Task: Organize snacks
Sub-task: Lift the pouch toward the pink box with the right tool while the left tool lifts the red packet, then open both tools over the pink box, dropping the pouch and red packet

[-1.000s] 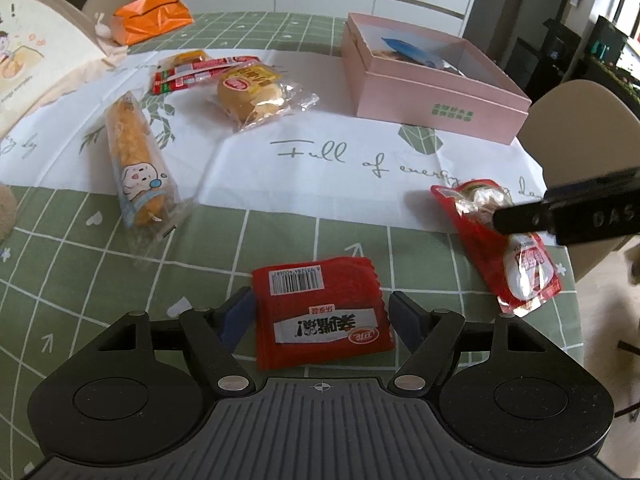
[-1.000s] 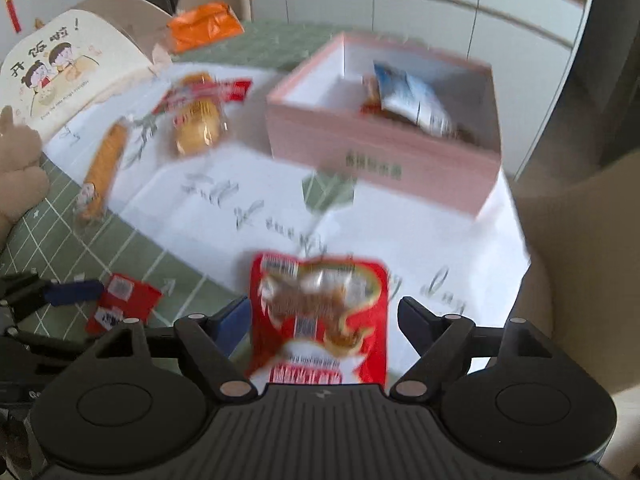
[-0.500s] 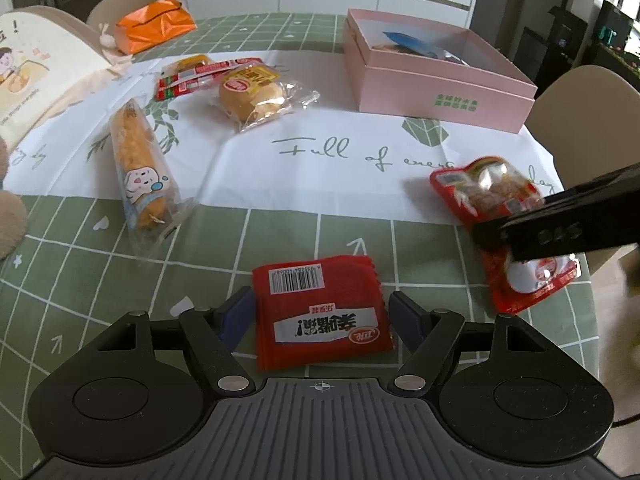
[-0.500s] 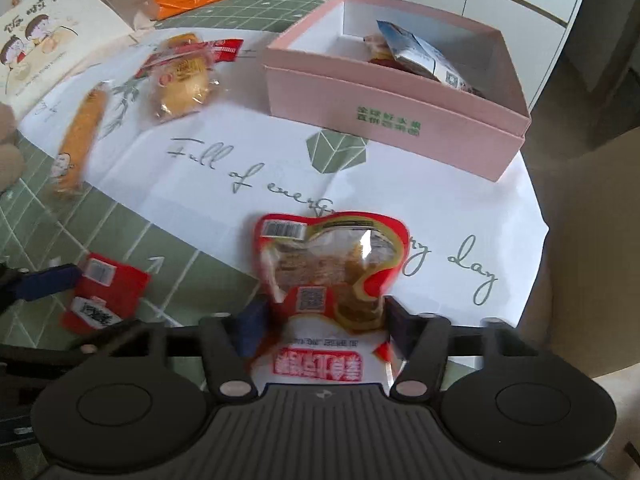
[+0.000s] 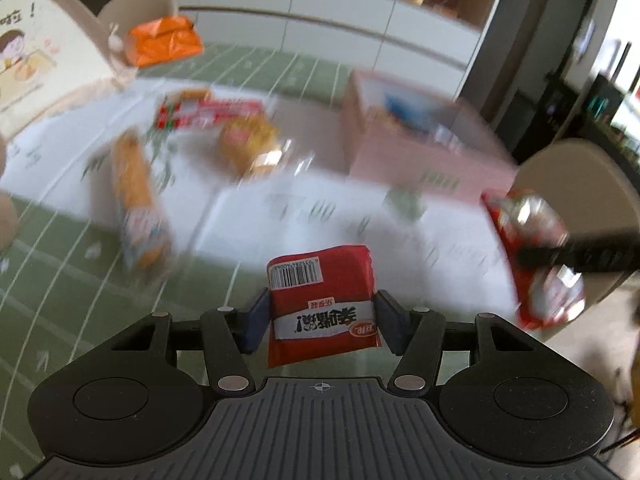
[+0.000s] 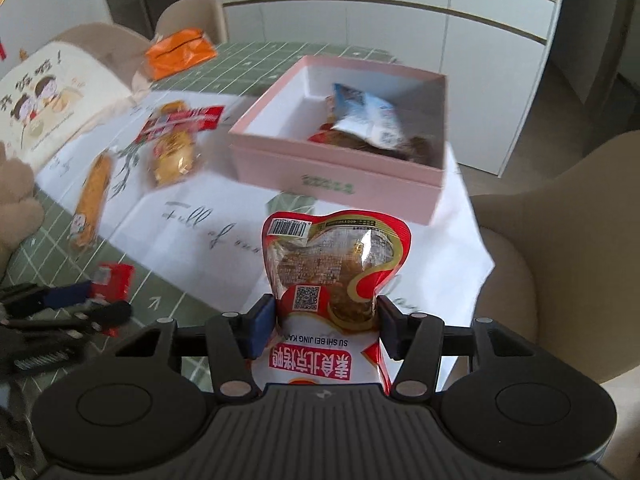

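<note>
Nearest: our left gripper (image 5: 320,318), jaws just closed, pinches the small red packet (image 5: 322,300). Our right gripper (image 6: 326,326) clamps the red pouch (image 6: 334,264), long axis pointing ahead. Beyond: pink box (image 6: 332,168), nearer our right hand.

Home dining room: tablecloth (image 6: 224,224), cabinets (image 6: 360,28)

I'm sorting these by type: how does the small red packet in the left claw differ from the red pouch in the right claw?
The small red packet is squarish and opaque all over; the red pouch is taller, with a rounded top and a clear window showing brown food. The packet carries a white label band; the pouch has a white lower part with a QR code. Both are red, barcoded, and clamped off the table.
</note>
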